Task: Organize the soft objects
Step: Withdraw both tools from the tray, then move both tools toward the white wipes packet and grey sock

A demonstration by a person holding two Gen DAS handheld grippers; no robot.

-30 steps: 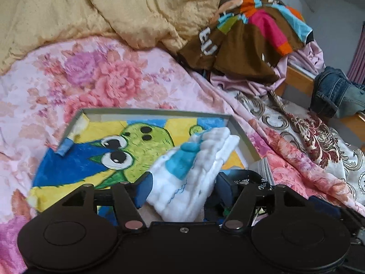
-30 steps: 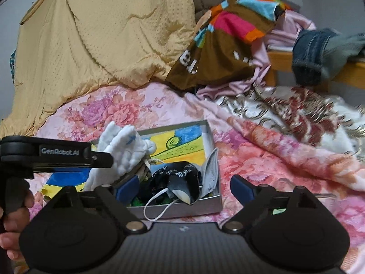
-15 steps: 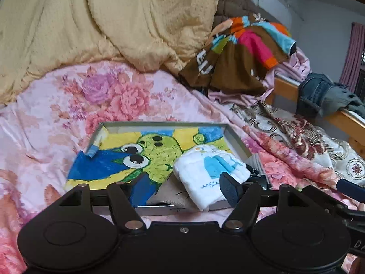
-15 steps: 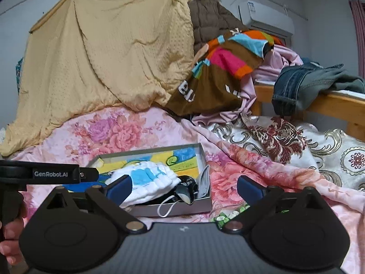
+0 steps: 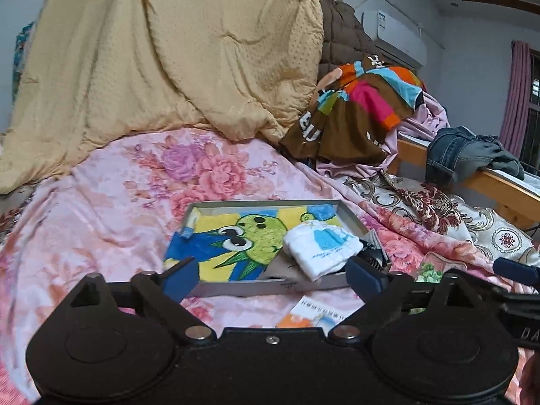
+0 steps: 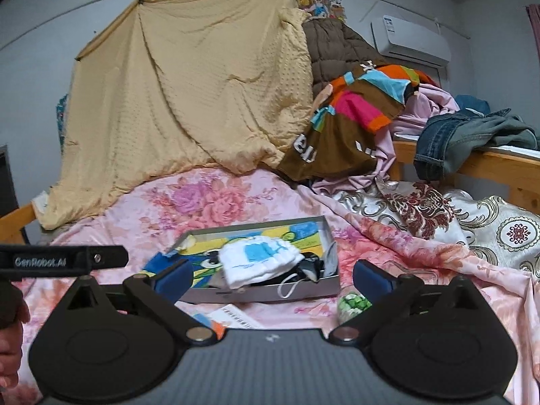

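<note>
Blue-padded left hand-held gripper (image 5: 271, 278) opening, empty

Tray (image 5: 270, 287) on the bed (image 5: 101, 209), cloth (image 5: 320, 248) in the tray's right part over a mask (image 6: 297, 281), booklet (image 6: 236, 317) before the tray, quilt (image 5: 168, 50) behind, clothes pile (image 5: 357, 108) right of the quilt, jeans (image 5: 462, 155) on the rail (image 5: 506, 185) far right

Black tool (image 5: 271, 275) frames, blue pads (image 5: 178, 278) (silver screws).
</note>
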